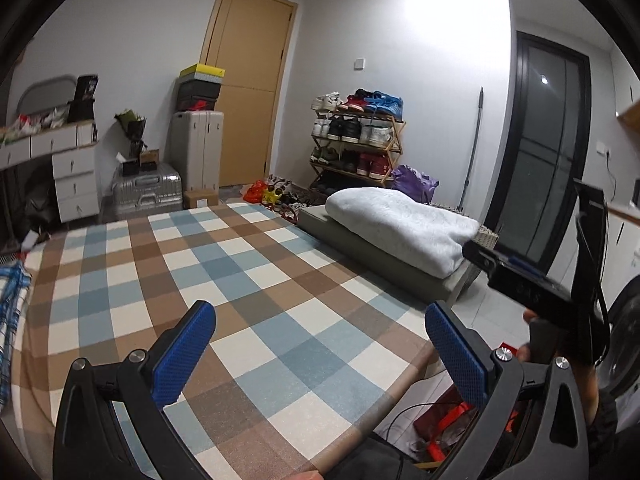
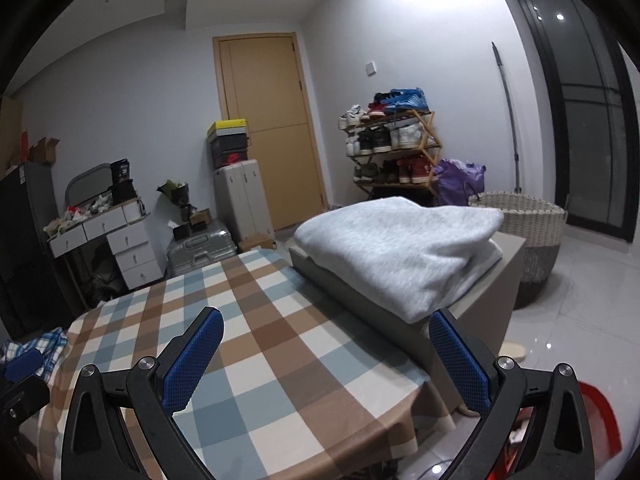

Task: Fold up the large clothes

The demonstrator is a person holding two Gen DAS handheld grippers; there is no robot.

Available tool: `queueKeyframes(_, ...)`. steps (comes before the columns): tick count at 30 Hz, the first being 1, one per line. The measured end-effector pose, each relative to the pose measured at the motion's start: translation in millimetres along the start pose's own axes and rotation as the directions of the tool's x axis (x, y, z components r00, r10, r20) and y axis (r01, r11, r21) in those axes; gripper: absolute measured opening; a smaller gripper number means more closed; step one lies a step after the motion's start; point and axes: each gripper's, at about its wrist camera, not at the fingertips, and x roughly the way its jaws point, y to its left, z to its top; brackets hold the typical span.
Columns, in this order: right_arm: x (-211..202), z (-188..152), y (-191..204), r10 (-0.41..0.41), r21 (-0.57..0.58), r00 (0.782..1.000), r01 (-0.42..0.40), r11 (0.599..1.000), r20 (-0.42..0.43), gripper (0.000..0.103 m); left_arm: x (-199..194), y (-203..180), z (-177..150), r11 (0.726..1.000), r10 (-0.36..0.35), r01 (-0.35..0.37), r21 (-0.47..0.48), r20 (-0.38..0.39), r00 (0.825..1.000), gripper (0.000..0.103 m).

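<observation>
A folded grey garment (image 2: pixel 400 248) lies on a flat grey box (image 2: pixel 472 320) at the far right edge of the checked tabletop (image 2: pixel 280 340), beside a woven basket (image 2: pixel 528 224). A blue plaid cloth (image 2: pixel 44 348) lies bunched at the tabletop's left edge. The left gripper (image 1: pixel 320 344) hangs over the tabletop with its 2 blue pads spread wide, grasping nothing. The right gripper (image 2: pixel 326 350) is likewise released, just short of the box. Behind stand a shoe rack (image 2: pixel 394 144), suitcases (image 2: pixel 244 200) and a door (image 2: pixel 272 128).
</observation>
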Motion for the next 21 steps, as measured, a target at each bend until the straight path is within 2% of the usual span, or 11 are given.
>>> queueKeyframes(3, -1, -2, 7, 0.004, -0.026, 1.0, -0.004, 1.0, -0.013, 0.103, -3, 3, -3, 1.0, -0.004, 0.004, 0.012, -0.002, 1.0, 0.102)
queueKeyframes(10, -5, -1, 12, 0.014, -0.025, 1.0, -0.015, 1.0, -0.02, 0.103, -9, 15, -3, 1.0, 0.029, -0.029, 0.006, 0.012, 1.0, 0.102)
queueKeyframes(15, -12, 2, 16, 0.033, -0.03, 0.999, -0.033, 0.999, -0.004, 0.103, -12, 21, -8, 0.997, 0.065, -0.066, 0.034, 0.011, 0.998, 0.102)
queueKeyframes(21, -12, 0, 22, 0.046, -0.048, 0.999, -0.047, 0.998, -0.017, 0.103, -15, 22, -7, 0.998, 0.051, -0.052, 0.042, 0.02, 0.998, 0.102)
